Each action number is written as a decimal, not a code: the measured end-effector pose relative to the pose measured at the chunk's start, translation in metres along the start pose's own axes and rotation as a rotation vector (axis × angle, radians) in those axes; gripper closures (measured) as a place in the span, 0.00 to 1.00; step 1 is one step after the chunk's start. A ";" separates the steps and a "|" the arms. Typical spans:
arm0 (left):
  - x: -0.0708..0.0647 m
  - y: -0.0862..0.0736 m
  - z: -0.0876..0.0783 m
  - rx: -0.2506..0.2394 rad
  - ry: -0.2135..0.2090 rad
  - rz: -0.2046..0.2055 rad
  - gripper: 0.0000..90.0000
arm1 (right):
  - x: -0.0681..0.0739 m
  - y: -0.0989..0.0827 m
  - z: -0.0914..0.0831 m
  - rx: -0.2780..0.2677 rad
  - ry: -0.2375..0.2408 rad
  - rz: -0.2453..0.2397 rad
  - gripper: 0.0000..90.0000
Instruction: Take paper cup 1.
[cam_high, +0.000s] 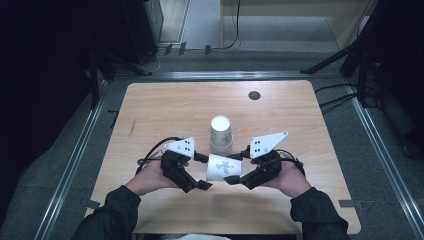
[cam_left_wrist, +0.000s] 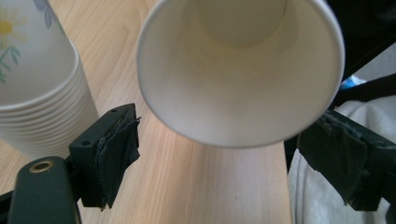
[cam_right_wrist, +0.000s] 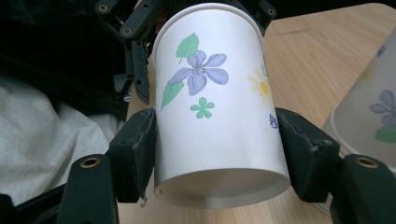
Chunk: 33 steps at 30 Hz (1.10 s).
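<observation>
The right gripper (cam_high: 234, 178) holds a flowered white paper cup (cam_high: 223, 167) sideways, fingers (cam_right_wrist: 135, 154) clamping its base. The left gripper (cam_high: 203, 171) faces the cup's mouth, fingers (cam_left_wrist: 114, 149) wide, apparently not touching it, above the wooden bench (cam_high: 165, 107).

Item: my work surface, one light wooden table (cam_high: 165, 107) with rounded corners, grain running side to side.

Standing directly on it, I count one stack of paper cups (cam_high: 220, 134), upside down, flower-printed, just past the table's centre towards 12 o'clock; in the left gripper view its nested rims (cam_left_wrist: 44, 128) sit flat on the wood. One round dark grommet (cam_high: 254, 95) is set into the top at about 1 o'clock, well apart from the stack. The table stands on a grey floor (cam_high: 385, 165).
</observation>
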<state>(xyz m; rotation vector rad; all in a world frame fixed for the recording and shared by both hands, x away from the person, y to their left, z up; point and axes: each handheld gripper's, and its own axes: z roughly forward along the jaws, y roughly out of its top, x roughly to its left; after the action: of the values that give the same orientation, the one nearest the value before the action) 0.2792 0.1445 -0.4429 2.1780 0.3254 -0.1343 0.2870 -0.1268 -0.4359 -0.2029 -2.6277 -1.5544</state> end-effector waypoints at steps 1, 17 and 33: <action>-0.001 0.000 -0.001 -0.009 -0.001 -0.002 0.14 | 0.000 0.001 0.001 -0.002 0.008 0.000 0.38; -0.004 -0.006 -0.017 -0.119 -0.029 -0.042 0.24 | -0.001 0.009 0.019 0.001 0.090 0.000 0.38; -0.008 -0.004 -0.024 -0.047 0.028 -0.032 0.28 | -0.001 0.009 0.024 0.062 0.079 0.004 0.28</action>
<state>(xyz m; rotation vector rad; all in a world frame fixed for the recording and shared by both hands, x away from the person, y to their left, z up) 0.2697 0.1647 -0.4299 2.1305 0.3756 -0.1133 0.2897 -0.1013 -0.4403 -0.1389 -2.6086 -1.4462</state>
